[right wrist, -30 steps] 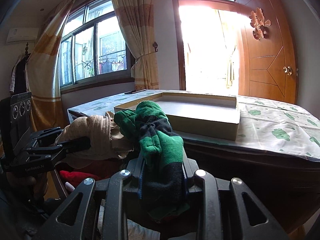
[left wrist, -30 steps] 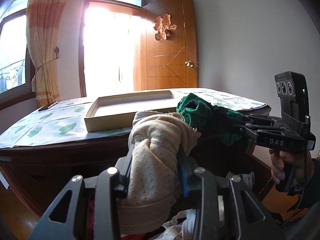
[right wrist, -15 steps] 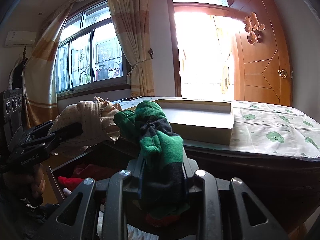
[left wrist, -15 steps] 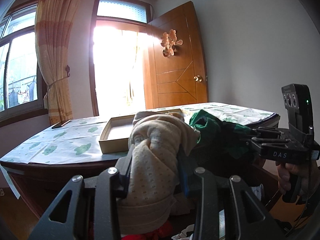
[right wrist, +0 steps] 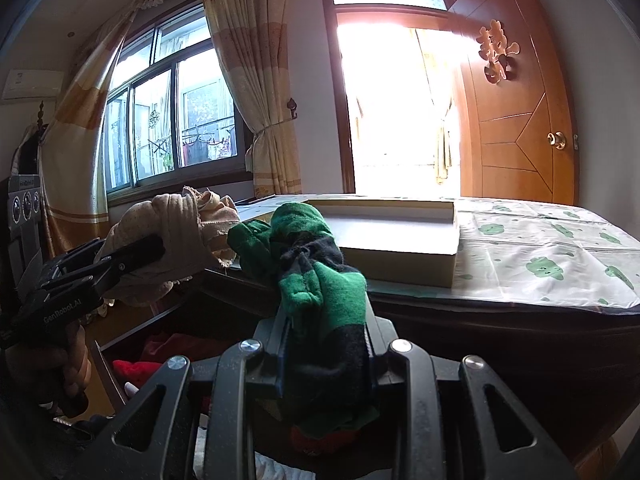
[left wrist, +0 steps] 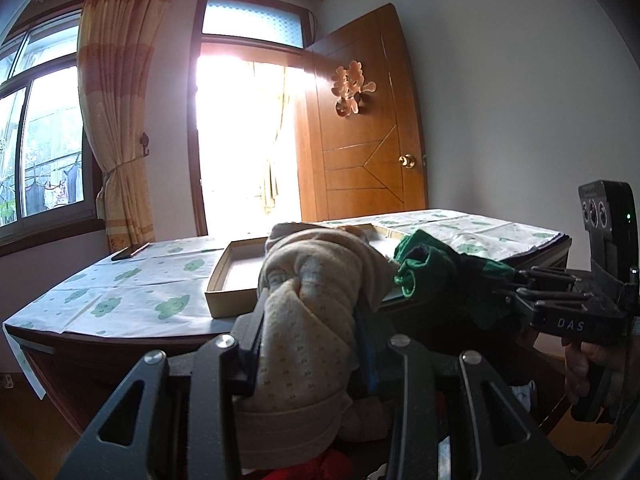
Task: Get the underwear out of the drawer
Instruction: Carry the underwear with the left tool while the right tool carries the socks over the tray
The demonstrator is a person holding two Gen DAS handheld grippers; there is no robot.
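Beige, softly ribbed cotton underwear with a tiny dotted print [left wrist: 308, 312] is pinched between the jaws of the left gripper [left wrist: 308, 344], bunched into a thick roll and lifted clear of the drawer. A green and black knitted garment [right wrist: 320, 288], fleecy and crumpled, is clamped in the right gripper [right wrist: 326, 344] in the same way, its loose end flopped forward over the fingertips. Both bundles are held side by side, nearly touching, just short of the near edge of the dark wooden table [right wrist: 500, 328].

The open wooden drawer [right wrist: 132, 320] is seen below the left gripper, with red fabric [right wrist: 132, 370] left inside (how much more lies there cannot be told). So the lifting step is judged done; the carry to the tabletop is in hand. A shallow tan cardboard box lid [left wrist: 228, 280] is waiting near the near edge of the table, on a white plastic cloth printed with green clouds [right wrist: 560, 256]. Next, both loads would likely be brought forward over that rim and let go. Limp cloth is expected to sag and cling to the pads, so a wide release and a clean backward pull would be called for.
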